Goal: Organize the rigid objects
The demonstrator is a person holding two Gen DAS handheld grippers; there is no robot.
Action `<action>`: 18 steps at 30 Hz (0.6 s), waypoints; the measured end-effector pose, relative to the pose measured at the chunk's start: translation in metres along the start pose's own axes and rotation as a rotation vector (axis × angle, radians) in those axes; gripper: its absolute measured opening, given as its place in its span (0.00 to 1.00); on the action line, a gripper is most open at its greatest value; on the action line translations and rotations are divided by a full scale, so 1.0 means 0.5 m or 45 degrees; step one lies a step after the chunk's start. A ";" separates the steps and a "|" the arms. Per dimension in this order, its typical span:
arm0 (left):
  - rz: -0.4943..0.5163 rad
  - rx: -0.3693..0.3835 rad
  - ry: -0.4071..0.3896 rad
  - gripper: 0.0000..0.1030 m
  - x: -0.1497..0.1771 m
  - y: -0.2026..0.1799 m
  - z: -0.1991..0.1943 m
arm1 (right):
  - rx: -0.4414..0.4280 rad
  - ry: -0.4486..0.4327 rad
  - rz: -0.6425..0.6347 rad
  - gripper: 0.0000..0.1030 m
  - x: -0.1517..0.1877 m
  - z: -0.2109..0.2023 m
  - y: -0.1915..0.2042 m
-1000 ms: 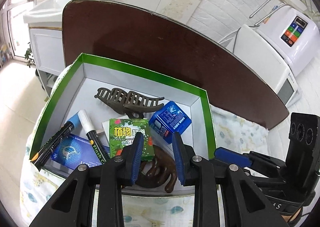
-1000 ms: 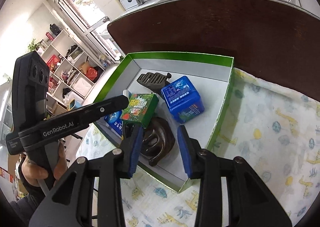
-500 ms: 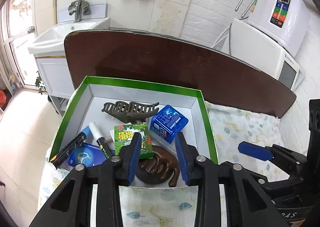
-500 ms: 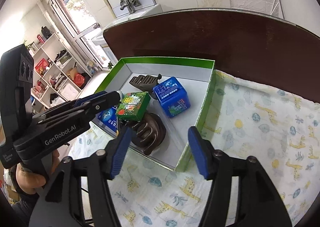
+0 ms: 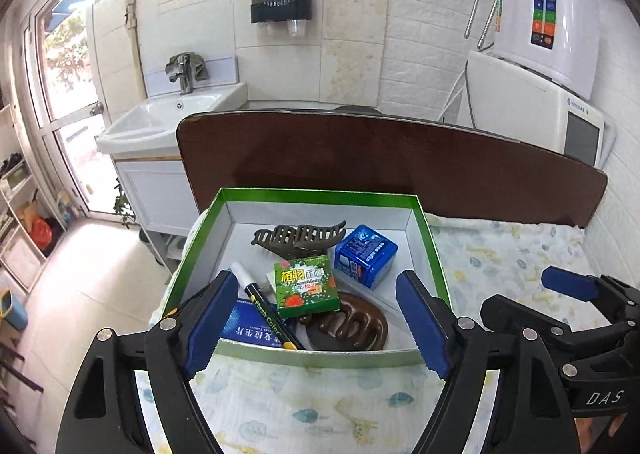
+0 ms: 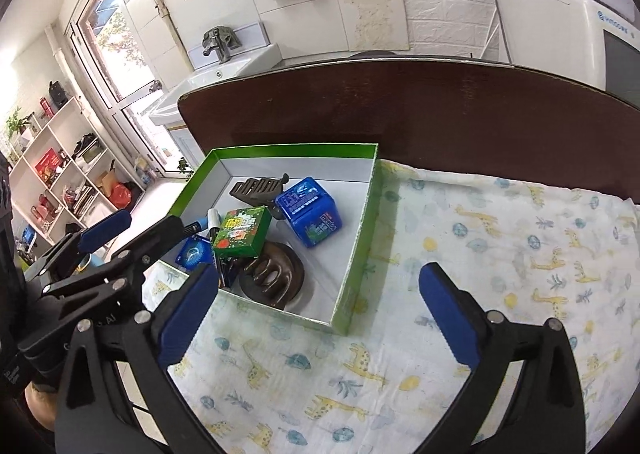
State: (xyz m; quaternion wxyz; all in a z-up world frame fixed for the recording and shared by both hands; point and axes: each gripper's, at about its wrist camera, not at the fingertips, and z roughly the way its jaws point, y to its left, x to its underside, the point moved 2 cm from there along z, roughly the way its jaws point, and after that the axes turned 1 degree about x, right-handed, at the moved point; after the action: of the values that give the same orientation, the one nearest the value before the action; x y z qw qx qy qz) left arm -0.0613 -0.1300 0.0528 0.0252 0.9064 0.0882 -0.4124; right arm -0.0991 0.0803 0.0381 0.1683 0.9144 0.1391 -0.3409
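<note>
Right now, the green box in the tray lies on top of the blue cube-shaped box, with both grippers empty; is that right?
Not quite. The green box rests on the brown comb, beside the blue cube-shaped box, as the left wrist view shows. Both grippers are indeed empty.

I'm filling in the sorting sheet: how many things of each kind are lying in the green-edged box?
Hair claws: 2, grey-brown and dark brown
Small boxes: 2, green and blue
Markers: 2, one white-capped, one blue-capped
Flat blue packet: 1
Total: 7
</note>
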 end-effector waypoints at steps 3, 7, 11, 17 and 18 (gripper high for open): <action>-0.002 0.003 0.023 0.80 0.014 -0.008 0.001 | 0.006 -0.005 0.029 0.99 0.017 -0.011 -0.007; -0.009 0.021 0.067 0.80 0.039 -0.012 0.009 | 0.040 -0.003 0.041 0.99 0.047 -0.020 -0.011; 0.022 -0.017 0.090 0.80 0.056 -0.018 0.010 | 0.042 0.022 0.043 0.99 0.072 -0.019 -0.009; 0.020 -0.012 0.083 0.80 0.060 -0.011 0.001 | 0.048 0.020 0.049 0.99 0.080 -0.023 -0.003; 0.020 -0.008 0.080 0.80 0.059 -0.009 0.000 | 0.048 0.018 0.049 0.99 0.079 -0.024 -0.002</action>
State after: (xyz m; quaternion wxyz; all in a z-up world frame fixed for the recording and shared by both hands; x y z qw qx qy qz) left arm -0.0429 -0.1217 0.0306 0.0286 0.9194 0.0831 -0.3833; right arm -0.0639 0.0917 0.0199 0.1566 0.9222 0.1163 -0.3338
